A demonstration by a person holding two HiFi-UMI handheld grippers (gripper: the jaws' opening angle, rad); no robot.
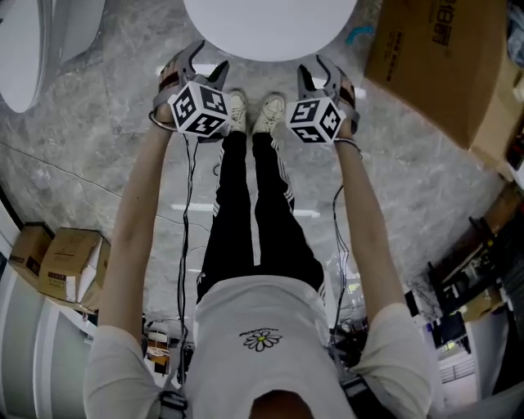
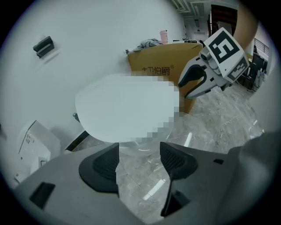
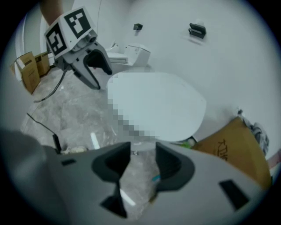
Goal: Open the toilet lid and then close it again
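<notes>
Brown cardboard first: two small boxes (image 1: 61,263) stand on the grey marbled floor (image 1: 106,155) at your far left, and what they hold cannot be made out. Your left gripper (image 1: 206,64) hovers just short of the white oval toilet lid (image 1: 270,24), jaws released, only floor showing between them. The lid lies down flat, straight ahead of your white shoes (image 1: 254,110), touched by neither gripper. Your right gripper (image 1: 315,72) hangs level with the left, jaws likewise parted with a narrower gap, gripping nothing. To the right, a large brown cardboard box (image 1: 442,65) stands close beside the toilet; crumpled grey cloth (image 2: 149,43) rests at its top edge.
</notes>
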